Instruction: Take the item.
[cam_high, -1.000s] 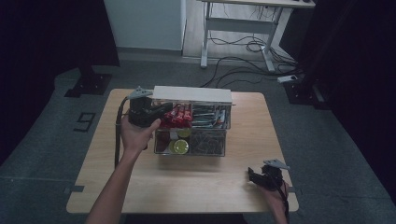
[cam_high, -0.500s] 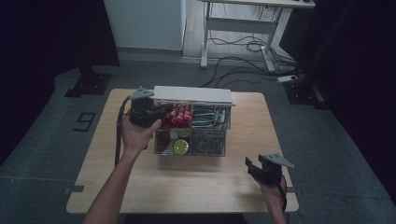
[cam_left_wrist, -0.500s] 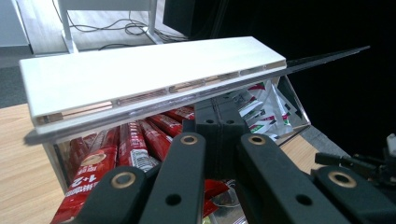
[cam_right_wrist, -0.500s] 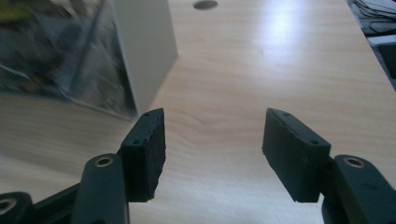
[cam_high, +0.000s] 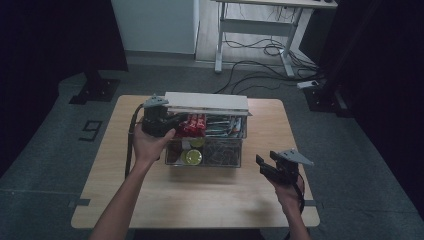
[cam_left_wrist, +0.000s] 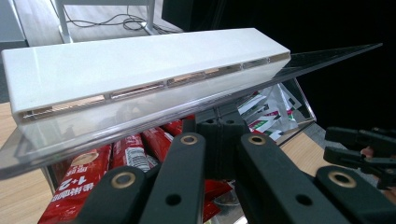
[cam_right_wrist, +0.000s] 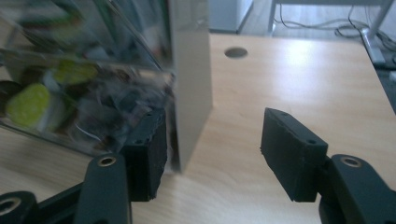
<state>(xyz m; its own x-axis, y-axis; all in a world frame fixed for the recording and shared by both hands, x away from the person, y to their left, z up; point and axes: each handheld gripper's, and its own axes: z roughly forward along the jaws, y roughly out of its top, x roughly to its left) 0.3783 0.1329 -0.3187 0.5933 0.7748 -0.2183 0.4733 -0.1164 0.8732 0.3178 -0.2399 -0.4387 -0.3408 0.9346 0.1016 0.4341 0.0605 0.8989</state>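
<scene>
Right gripper (cam_right_wrist: 212, 154) seen along its own two black jaws, which stand wide apart with bare wood between them. The left jaw lies just beside the near corner of a clear box (cam_right_wrist: 187, 88), whose pale end wall rises upright from the wooden table (cam_right_wrist: 299, 79). Behind the box's transparent front wall, blurred contents appear, among them yellow-green round items (cam_right_wrist: 30, 100) toward its lower left. A round hole (cam_right_wrist: 236, 52) in the table lies beyond the box's corner, and desk legs with cables (cam_right_wrist: 327, 18) stand farther off on the floor.
</scene>
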